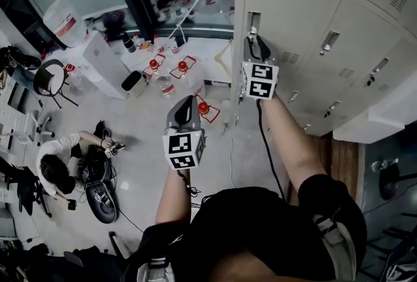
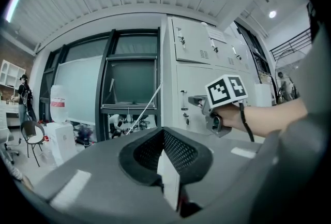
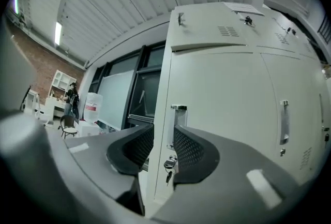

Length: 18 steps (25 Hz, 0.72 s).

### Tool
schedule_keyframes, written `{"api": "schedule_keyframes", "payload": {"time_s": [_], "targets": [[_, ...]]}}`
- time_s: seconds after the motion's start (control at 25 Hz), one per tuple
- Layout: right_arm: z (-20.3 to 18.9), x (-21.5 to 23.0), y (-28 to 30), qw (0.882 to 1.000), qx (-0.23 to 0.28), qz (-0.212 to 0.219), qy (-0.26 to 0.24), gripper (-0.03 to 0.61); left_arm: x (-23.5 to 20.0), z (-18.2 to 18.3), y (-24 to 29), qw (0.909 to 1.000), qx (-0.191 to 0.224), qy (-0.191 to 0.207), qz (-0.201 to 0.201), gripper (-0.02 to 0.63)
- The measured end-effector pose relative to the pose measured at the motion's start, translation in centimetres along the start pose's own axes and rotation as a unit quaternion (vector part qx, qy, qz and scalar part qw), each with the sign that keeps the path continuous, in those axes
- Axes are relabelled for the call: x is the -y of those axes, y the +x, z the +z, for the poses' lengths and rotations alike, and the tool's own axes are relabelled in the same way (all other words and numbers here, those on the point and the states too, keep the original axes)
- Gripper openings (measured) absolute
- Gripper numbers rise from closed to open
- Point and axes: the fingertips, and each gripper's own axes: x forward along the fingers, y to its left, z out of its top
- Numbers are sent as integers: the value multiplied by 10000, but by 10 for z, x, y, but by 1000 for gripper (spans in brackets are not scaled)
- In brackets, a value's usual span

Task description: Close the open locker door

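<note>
The locker door (image 3: 217,109), last in its row, stands straight ahead of the right claw (image 3: 164,137), whose released jaws frame its upright handle (image 3: 177,124) near the door's left edge, while the left claw (image 2: 164,137), clenched on nothing, hangs well back, so the right is nearer.

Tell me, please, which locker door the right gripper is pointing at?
The end door beside the window, leftmost in its row: its handle and key show between the right gripper's open jaws; other doors lie further right.
</note>
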Motion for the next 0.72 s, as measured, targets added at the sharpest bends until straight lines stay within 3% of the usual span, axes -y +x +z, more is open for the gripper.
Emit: {"api": "schedule_keyframes", "payload": {"time_s": [0.12, 0.36, 0.72], "targets": [[10, 4, -41, 9997, 204, 138, -23, 117, 14, 7, 3, 10000, 71, 16, -52, 0], [19, 27, -118, 9989, 426, 145, 155, 14, 51, 18, 6, 9995, 205, 36, -230, 0], [-5, 52, -187, 9990, 280, 156, 302, 9, 108, 22, 6, 9981, 278, 72, -552, 0]]}}
